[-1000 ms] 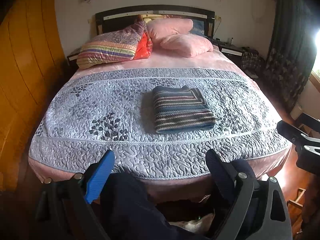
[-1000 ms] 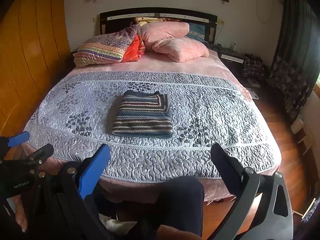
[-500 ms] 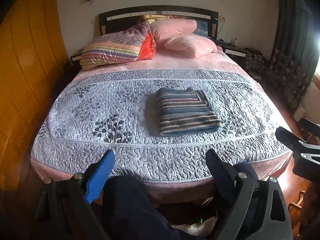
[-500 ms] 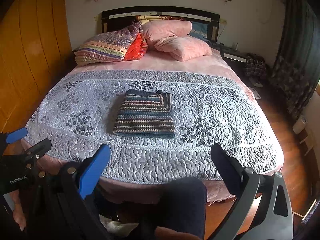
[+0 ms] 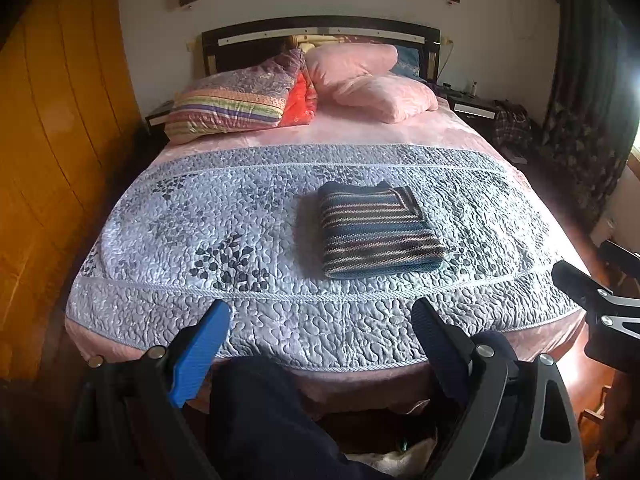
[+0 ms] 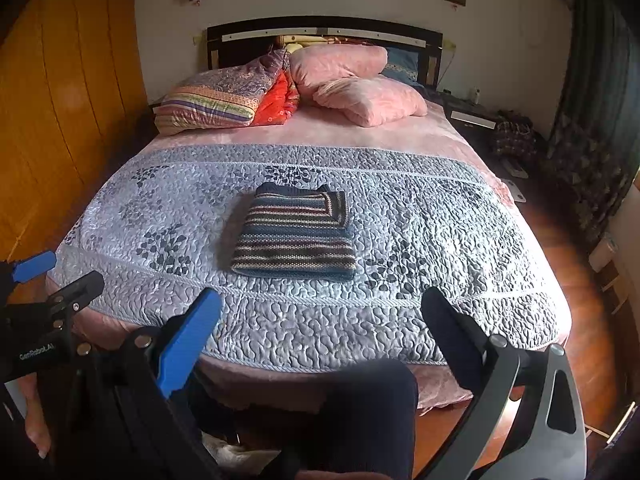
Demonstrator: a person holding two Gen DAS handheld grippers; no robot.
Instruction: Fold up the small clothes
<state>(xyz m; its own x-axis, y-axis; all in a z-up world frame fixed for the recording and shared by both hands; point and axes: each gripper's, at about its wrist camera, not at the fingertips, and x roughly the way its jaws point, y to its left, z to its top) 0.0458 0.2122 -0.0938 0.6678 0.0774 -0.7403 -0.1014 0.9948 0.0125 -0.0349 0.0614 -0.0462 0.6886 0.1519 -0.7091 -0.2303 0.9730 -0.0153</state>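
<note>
A striped knitted garment (image 5: 376,230) (image 6: 296,236), folded into a neat rectangle, lies in the middle of the grey quilted bedspread (image 5: 240,248) (image 6: 440,240). My left gripper (image 5: 320,320) hangs open past the foot of the bed, well short of the garment, nothing between its fingers. My right gripper (image 6: 320,316) is open too and empty, held back at the same distance. Each gripper shows at the edge of the other's view: the right gripper (image 5: 592,292) and the left gripper (image 6: 56,276). A person's dark trouser legs (image 5: 272,412) fill the bottom of both views.
Pillows (image 5: 360,76) and a striped folded quilt (image 5: 236,104) lie at the headboard. A yellow wooden wardrobe (image 5: 48,160) stands left of the bed. A nightstand (image 6: 472,114), a dark curtain (image 6: 592,120) and bare wooden floor (image 6: 560,264) are on the right.
Both grippers have drawn slightly back and up from the bed, still open. The folded garment has not moved.
</note>
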